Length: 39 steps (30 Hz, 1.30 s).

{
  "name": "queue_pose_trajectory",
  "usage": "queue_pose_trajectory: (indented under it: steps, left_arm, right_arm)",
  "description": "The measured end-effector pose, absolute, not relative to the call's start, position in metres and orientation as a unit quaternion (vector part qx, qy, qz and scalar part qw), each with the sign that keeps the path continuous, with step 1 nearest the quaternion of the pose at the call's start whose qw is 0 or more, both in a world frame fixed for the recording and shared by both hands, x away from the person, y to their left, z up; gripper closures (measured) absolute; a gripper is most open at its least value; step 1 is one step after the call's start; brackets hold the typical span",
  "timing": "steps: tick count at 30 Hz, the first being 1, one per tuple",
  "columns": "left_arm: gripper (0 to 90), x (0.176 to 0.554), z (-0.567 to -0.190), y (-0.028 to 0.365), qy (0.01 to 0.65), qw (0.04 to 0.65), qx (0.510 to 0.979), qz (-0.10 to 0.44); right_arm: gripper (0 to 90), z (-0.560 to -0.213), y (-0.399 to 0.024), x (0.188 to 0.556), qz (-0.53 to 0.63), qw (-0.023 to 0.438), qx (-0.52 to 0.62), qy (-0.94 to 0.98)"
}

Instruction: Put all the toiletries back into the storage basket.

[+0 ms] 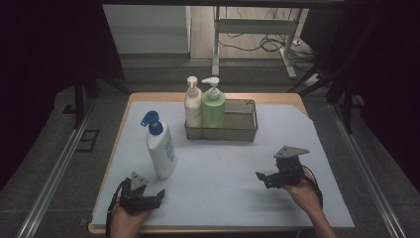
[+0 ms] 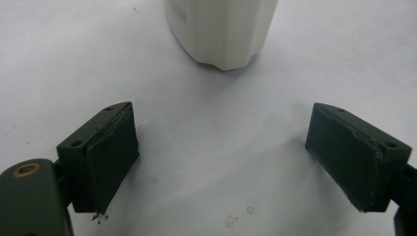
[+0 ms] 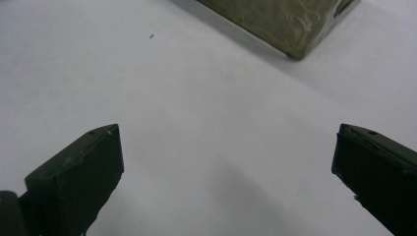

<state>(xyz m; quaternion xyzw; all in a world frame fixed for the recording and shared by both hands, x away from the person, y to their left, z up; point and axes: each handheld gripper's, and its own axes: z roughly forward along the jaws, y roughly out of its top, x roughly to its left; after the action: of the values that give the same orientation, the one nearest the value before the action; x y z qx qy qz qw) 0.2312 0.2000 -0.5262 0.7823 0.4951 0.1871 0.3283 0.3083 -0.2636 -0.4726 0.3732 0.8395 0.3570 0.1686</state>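
Bottles are the work here: one tall white plastic pump bottle with a blue pump head stands alone on the pale grey mat of the desk, at the near left, just beyond the left tool. In the left gripper view its white base is straight ahead of the spread jaws, a little apart from them and not touched. The right tool is at the near right, well apart from the bottle, jaws also spread wide with nothing between them; its own view looks toward a corner of the wire metal basket.

To do the step well, I think the left tool should go forward level, with the bottle body centred between the pads, and close on the lower or middle body, not on the pump neck, because a tall bottle tips easily. The grip should be firm before any lift.

Counting: three pump bottles in total, namely the blue-headed one, one cream bottle and one green bottle, the last two standing upright in the left part of the one basket. Two tools.
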Motion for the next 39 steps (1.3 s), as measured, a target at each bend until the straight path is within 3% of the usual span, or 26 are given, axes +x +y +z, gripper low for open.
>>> queue_pose_trajectory:
  steps: [17, 24, 39]
  left_arm:
    - [12.5, 0.232, -0.525, 0.201, 0.493, 0.327, 0.785, 0.183]
    - [14.3, 0.233, -0.524, 0.204, 0.489, 0.327, 0.790, 0.177]
    - [47.6, 0.251, -0.513, 0.225, 0.520, 0.327, 0.768, 0.180]
  right_arm:
    - [0.0, -0.520, -0.270, 0.302, 0.336, 0.156, 0.381, 0.847]
    - [0.0, -0.522, -0.271, 0.302, 0.337, 0.154, 0.387, 0.845]
    - [0.0, -0.523, -0.272, 0.302, 0.338, 0.153, 0.387, 0.844]
